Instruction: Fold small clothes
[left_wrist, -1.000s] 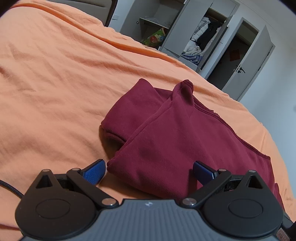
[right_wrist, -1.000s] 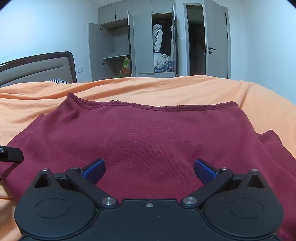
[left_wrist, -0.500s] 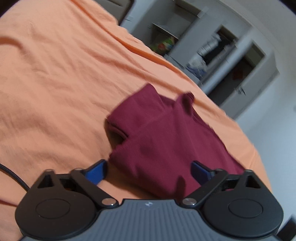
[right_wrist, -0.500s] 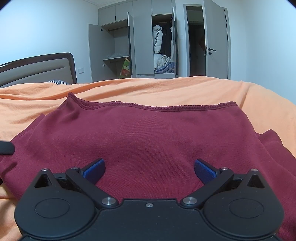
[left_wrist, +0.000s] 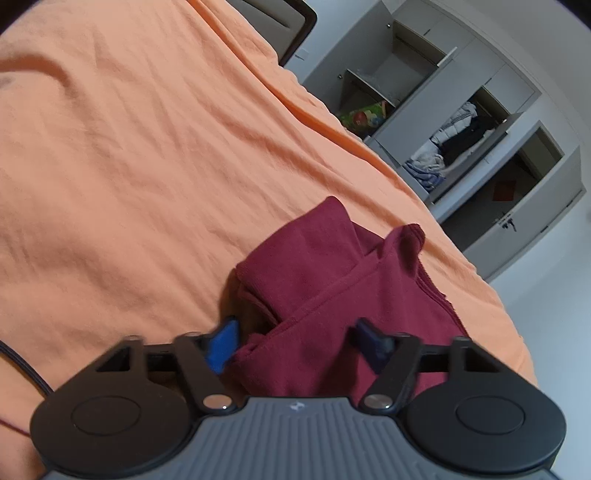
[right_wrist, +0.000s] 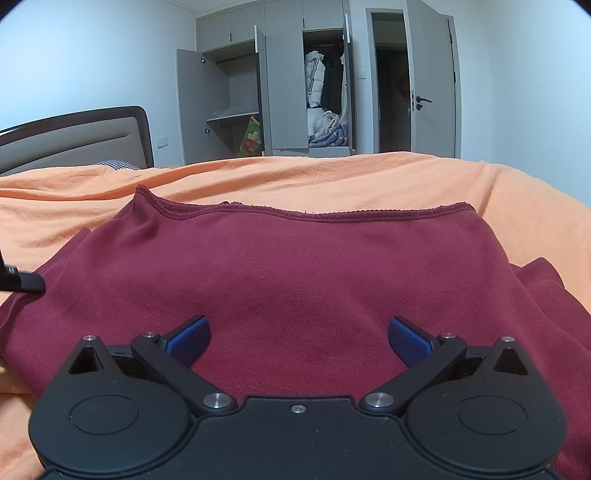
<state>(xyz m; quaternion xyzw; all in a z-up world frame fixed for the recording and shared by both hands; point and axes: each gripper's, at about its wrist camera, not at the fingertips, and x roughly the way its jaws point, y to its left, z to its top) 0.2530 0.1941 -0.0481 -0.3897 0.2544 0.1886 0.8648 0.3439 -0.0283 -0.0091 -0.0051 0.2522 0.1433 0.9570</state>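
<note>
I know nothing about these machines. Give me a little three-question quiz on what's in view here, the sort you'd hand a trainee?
1. True or false: the left claw has its jaws spread, with an edge of the maroon garment between them.
2. The garment lies on: A) an orange bedsheet, B) a wooden table, C) a grey carpet.
3. Fill in: the wardrobe doors in the background stand ____.

Key: 1 true. 2 A. 3 open. The right claw is also spread wide over the garment, gripping nothing.
</note>
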